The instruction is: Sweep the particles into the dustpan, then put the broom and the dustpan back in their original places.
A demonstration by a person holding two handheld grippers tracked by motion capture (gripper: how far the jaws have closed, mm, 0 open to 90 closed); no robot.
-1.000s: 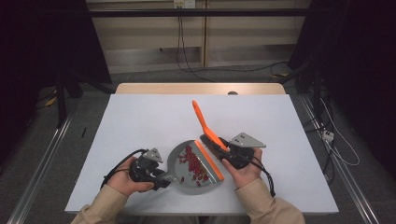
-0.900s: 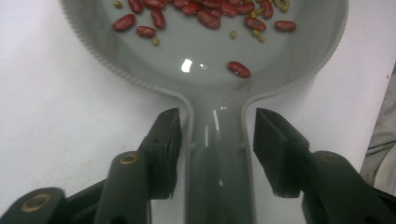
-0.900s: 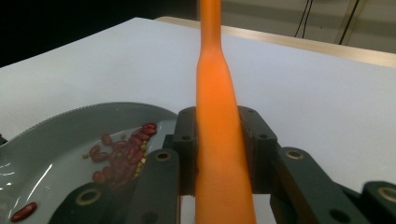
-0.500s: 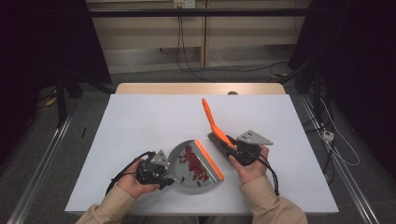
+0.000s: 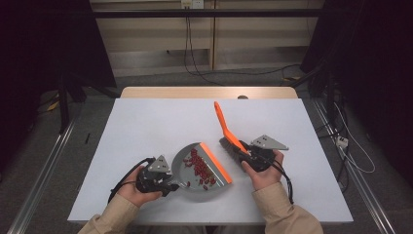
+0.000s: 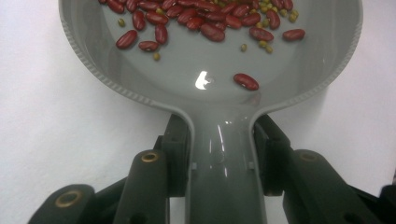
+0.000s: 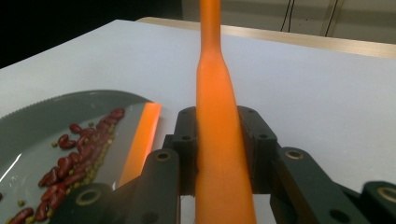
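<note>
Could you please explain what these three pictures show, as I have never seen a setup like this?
No robot is at work here: a person seated at a white table holds a hand-held tool in each hand. The high view looks down from above the person's side. The other two come from small cameras riding on the tools, looking along their black jaws.

The left tool is shut on the handle of a grey dustpan with an orange lip; its jaws have just closed there. In the pan lie red kidney beans and small green beans. The right tool is shut on the orange handle of a hand brush, whose bristles rest on the table beside the pan's lip.
</note>
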